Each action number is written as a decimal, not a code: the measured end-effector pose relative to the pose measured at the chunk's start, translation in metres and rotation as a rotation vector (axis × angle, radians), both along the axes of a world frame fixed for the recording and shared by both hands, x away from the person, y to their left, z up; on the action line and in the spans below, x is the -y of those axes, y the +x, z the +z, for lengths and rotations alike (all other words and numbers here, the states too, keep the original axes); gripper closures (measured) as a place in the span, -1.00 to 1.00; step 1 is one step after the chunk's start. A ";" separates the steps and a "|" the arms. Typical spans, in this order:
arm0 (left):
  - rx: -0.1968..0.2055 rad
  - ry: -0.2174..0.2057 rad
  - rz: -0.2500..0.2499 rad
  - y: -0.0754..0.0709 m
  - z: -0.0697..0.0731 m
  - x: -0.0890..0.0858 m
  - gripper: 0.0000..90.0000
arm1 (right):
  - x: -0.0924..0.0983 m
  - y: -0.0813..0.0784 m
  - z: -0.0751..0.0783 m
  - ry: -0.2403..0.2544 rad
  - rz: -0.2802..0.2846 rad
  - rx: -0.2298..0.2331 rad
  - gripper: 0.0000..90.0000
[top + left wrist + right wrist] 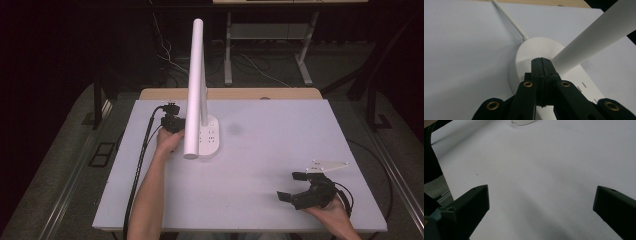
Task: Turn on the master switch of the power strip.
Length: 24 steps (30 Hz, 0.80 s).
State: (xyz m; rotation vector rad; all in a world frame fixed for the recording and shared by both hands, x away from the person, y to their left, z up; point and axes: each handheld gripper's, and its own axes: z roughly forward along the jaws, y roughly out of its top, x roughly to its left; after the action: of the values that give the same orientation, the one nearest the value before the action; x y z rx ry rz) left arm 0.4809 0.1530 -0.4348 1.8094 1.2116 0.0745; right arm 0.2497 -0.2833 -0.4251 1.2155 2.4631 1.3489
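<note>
Lamp on the white bench, toward the far left of it, and that's where the action is. Its white base sits flat on the bench top, a slim post rises from it, and the long white tube head slants forward over the base's near edge. Left claw is right up against the base's left side, hand behind it. From the left gripper view, the left claw has its jaws pressed together, nothing between them, tips meeting at the base's rim beside the foot of the tube. A thin white cord runs away from the base across the bench. Over on the near right corner, the right claw rests low by the bench surface, well apart from the lamp, jaws spread wide with bare bench between them.
</note>
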 end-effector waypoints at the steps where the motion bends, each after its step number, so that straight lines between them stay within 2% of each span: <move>1: -0.008 -0.009 0.013 0.000 0.000 0.000 0.99 | 0.000 0.000 0.000 -0.001 0.001 0.000 -1.00; 4: -0.005 -0.012 0.013 -0.001 -0.001 0.001 0.99 | 0.000 0.001 0.000 -0.001 0.001 -0.002 -1.00; 8: 0.011 0.014 0.009 -0.003 0.000 0.004 1.00 | -0.001 0.000 0.000 -0.004 0.004 -0.006 -1.00; 10: -0.006 0.011 0.016 -0.003 0.001 0.005 1.00 | -0.001 0.001 -0.001 -0.006 0.006 -0.006 -1.00; 12: 0.005 0.042 0.019 -0.004 0.002 0.008 1.00 | -0.002 0.001 -0.001 -0.008 0.007 -0.006 -1.00; 14: 0.007 0.055 0.019 -0.004 0.003 0.009 1.00 | -0.002 0.001 -0.001 -0.008 0.008 -0.006 -1.00; 20: -0.013 0.055 0.036 -0.004 0.003 0.010 1.00 | -0.003 -0.001 0.001 -0.009 0.014 0.002 -1.00; 24: -0.011 0.089 0.035 -0.005 0.005 0.013 1.00 | -0.003 -0.002 0.001 -0.009 0.013 0.006 -1.00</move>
State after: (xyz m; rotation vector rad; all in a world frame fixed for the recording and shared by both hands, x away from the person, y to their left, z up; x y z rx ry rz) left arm 0.4761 0.1403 -0.4302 1.8673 1.2659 0.1402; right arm 0.2480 -0.2801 -0.4237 1.1944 2.4747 1.3416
